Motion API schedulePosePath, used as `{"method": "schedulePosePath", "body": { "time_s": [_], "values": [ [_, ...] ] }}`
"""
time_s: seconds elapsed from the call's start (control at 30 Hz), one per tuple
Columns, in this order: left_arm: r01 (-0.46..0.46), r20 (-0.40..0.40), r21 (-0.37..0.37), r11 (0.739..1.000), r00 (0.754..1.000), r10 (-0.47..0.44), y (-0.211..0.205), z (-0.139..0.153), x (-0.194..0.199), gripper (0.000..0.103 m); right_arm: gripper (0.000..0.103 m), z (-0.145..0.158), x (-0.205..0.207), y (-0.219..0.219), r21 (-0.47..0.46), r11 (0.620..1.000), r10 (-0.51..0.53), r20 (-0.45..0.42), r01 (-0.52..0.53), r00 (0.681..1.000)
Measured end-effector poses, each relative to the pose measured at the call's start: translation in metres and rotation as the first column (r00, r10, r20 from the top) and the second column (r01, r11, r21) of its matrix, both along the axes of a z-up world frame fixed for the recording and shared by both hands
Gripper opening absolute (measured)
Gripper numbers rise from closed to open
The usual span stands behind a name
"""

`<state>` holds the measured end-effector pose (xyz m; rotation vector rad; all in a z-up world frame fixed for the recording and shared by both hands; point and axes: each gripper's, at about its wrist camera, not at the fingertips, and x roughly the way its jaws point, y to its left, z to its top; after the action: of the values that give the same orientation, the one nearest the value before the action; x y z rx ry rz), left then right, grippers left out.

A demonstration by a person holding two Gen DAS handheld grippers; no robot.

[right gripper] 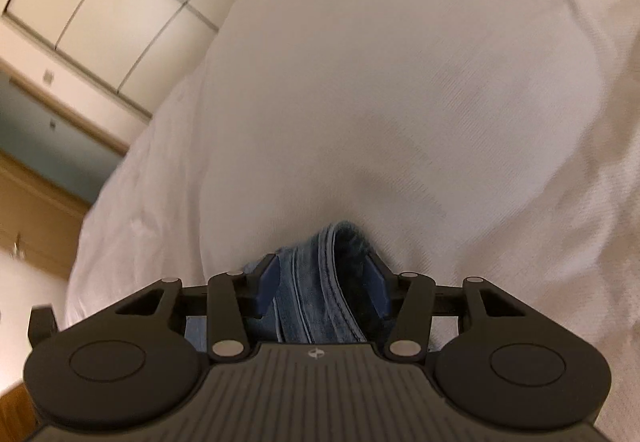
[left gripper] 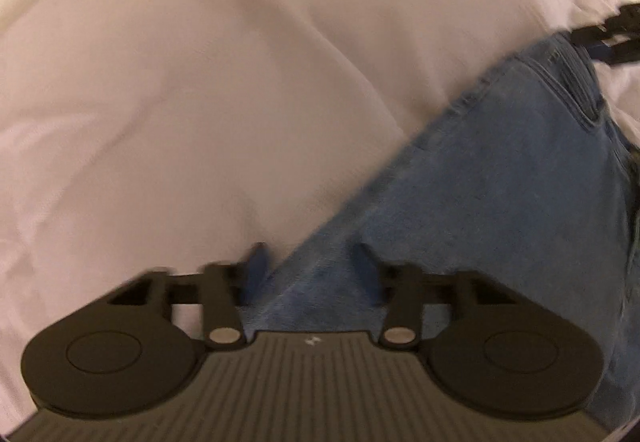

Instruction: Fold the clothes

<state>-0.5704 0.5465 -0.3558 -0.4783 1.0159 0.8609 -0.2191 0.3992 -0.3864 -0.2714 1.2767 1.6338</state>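
The blue jeans point(left gripper: 500, 178) lie flat on the white bedspread point(left gripper: 240, 82). In the left wrist view the denim runs as a long band from about six o'clock, right under the camera, up to about two o'clock, where it ends at the waistband and pocket seams. Its near long edge is a straight diagonal that cuts across the picture from lower middle to upper right.

The left gripper point(left gripper: 312, 270) stands with its blue fingers apart and nothing clamped; that diagonal edge passes between them, with the left finger over the bedspread and the right one over denim. The picture is blurred, so I cannot tell whether the tips touch the cloth.

At about two o'clock, at the far end of the band, the right gripper point(left gripper: 612, 38) shows as a dark shape at the waist end. In its own view the right gripper point(right gripper: 322, 282) has a rolled, stitched fold of the jeans point(right gripper: 320, 282) lying between its fingers, pointing to twelve o'clock; the pads sit close on either side, but whether they press the cloth I cannot tell.

So the garment's long axis joins the two grippers: right at the waist end, left nearer the leg end and beside its edge. I judge the left needs only a short reach toward one o'clock to take that edge.
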Motion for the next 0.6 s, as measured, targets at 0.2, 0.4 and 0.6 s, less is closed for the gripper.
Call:
{"method": "schedulePosePath", "body": {
  "time_s": [0.2, 0.4, 0.6],
  "values": [
    [0.051, -0.062, 0.194, 0.98, 0.997, -0.039, -0.013, 0.019, 0.013, 0.01, 0.003, 0.021, -0.014, -0.014, 0.186, 0.983, -0.012, 0.109, -0.009, 0.994],
    [0.062, -0.157, 0.227, 0.972, 0.987, -0.026, 0.014, -0.006, 0.04, 0.016, 0.009, -0.004, -0.01, 0.0, 0.123, 0.984, -0.146, 0.127, 0.131, 0.981],
    [-0.012, -0.137, 0.25, 0.968, 0.989, 0.048, 0.005, 0.02, 0.031, 0.032, 0.067, 0.018, 0.006, -0.014, 0.067, 0.978, -0.209, 0.178, 0.2, 0.962]
  ]
}}
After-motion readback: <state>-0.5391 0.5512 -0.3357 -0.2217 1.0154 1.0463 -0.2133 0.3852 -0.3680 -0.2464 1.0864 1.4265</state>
